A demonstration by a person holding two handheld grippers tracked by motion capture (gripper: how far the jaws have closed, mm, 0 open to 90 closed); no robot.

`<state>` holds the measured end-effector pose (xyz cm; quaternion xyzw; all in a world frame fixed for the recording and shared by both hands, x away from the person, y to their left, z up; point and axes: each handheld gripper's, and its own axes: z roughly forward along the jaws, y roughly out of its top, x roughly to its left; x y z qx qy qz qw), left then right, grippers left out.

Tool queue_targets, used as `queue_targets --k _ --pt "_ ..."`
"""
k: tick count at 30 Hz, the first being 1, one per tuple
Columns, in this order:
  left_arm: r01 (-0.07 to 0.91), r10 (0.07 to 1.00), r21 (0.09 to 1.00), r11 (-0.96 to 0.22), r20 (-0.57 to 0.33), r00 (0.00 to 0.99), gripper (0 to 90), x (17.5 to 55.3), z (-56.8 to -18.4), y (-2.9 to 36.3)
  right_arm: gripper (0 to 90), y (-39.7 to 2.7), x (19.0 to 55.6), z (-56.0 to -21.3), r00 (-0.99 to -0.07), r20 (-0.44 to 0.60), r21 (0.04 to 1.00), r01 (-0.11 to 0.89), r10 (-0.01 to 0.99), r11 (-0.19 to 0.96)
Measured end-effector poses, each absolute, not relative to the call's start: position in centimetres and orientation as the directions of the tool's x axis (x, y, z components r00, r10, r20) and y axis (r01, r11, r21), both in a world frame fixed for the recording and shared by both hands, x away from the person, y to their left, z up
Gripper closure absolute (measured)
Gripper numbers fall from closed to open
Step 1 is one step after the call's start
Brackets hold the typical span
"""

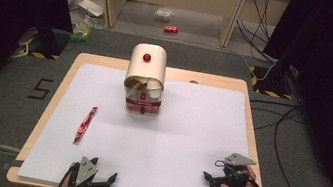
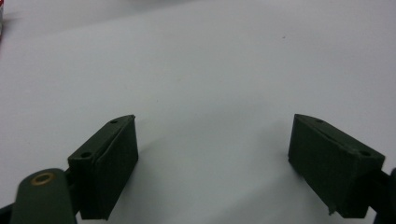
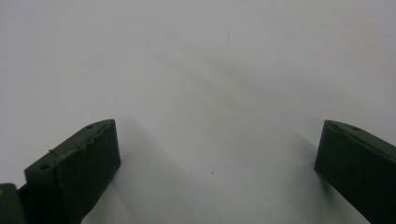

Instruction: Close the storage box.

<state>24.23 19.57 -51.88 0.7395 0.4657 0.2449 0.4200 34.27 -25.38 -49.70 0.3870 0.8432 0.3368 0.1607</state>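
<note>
Left claw [image 1: 110, 178] and right claw [image 1: 208, 177] both spread, empty; red packet [image 1: 85, 124] lies apart, print unreadable.

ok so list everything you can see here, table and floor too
bread-bin style box: 1, cream with a red knob, rolling lid partly open, far middle of the white sheet
packets inside the box: count unclear, red and white, behind its clear front
snack stick packet: 1, red, lying flat on the left of the sheet
white sheet: 1, covers most of the table
table: 1, light wood, rim showing around the sheet
can: 1, red, on the floor beyond the table
cables: several, black, floor at right
left tool: 1, black, near edge at left, jaws open, empty
right tool: 1, black, near edge at right, jaws open, empty
</note>
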Motion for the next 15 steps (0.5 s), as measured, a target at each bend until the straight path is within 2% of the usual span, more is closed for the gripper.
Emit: queue_targets --k 15 --pt "0.479 0.893 0.852 -0.211 -0.031 0.450 14.9 24.23 -51.96 19.65 0.4 -25.39 34.27 -49.70 -0.649 -0.011 0.693 0.543 0.760 0.474"
